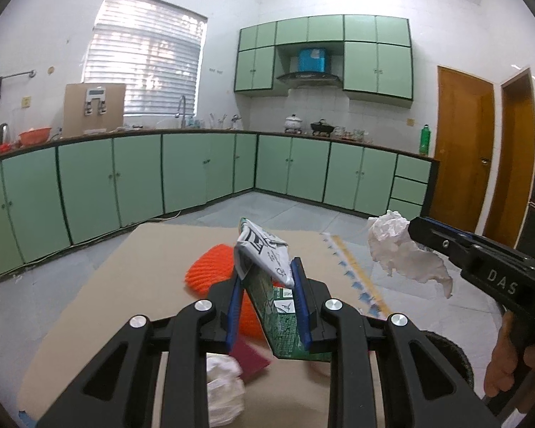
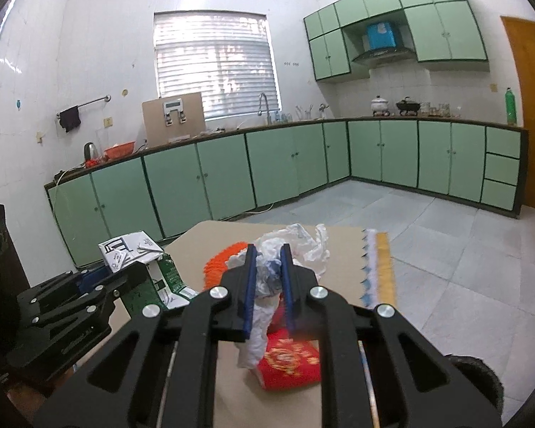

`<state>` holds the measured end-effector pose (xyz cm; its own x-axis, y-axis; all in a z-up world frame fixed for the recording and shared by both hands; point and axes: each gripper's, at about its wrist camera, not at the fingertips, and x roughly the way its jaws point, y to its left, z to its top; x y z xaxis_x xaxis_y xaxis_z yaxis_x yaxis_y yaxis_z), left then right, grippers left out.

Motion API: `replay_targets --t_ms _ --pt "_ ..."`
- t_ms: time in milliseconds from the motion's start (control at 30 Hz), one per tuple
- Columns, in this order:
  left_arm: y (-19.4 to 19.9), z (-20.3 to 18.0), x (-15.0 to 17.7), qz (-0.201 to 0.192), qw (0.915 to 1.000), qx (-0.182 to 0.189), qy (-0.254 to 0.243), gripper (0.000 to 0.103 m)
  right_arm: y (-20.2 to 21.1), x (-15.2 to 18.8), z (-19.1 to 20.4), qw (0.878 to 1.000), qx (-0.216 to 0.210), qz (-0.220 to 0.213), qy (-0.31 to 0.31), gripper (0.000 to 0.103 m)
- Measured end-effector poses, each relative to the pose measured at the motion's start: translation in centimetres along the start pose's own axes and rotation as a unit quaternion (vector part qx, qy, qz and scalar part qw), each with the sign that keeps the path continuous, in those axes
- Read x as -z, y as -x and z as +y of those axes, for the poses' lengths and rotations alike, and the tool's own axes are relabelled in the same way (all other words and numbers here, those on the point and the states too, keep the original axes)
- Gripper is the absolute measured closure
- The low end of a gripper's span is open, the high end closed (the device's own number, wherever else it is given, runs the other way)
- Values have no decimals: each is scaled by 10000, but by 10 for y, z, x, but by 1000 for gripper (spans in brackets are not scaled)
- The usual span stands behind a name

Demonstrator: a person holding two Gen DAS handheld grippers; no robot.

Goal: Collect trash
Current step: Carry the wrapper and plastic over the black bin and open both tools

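Left gripper (image 1: 267, 278) clamped on a green carton (image 1: 285, 321); right gripper (image 2: 269, 267) pinching crumpled white tissue (image 2: 303, 246). At 6 o'clock, right wrist view alone: red packet (image 2: 289, 363).

The left gripper (image 1: 267, 278) points forward and a bit down. Its two blue pads (image 1: 233, 306) squeeze a green and white carton (image 1: 278, 306) held up off the table. The right gripper (image 2: 269, 278) is at about 3 o'clock from it, also tipped a bit down. Its jaws are pressed tight on a crumpled white tissue (image 2: 267, 274). A hand (image 1: 510, 367) holds its black handle.
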<state>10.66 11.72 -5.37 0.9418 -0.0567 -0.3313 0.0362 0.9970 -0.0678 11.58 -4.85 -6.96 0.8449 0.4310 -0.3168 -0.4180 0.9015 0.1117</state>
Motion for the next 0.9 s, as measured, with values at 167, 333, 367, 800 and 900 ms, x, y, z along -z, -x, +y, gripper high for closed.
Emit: replay_targets --t_ms 167,333,367,800,900 --pt "-3 -24 -7 -42 9996 262 -89 77 22 -3 -25 9996 276 -84 -39 91" --pt "-9 -55 -8 15 9981 593 -173 77 42 1 -53 9981 596 -115 -128 91" --pt "-10 -60 -8 27 9978 643 -186 77 47 2 -60 9976 669 -121 -152 91" --pt "-33 -153 2 285 9866 1555 -415 77 94 39 -142 9855 1648 -19 -406 91" --pt "-43 -173 7 368 9835 1700 -490 77 102 51 -163 9812 1861 37 -517 91"
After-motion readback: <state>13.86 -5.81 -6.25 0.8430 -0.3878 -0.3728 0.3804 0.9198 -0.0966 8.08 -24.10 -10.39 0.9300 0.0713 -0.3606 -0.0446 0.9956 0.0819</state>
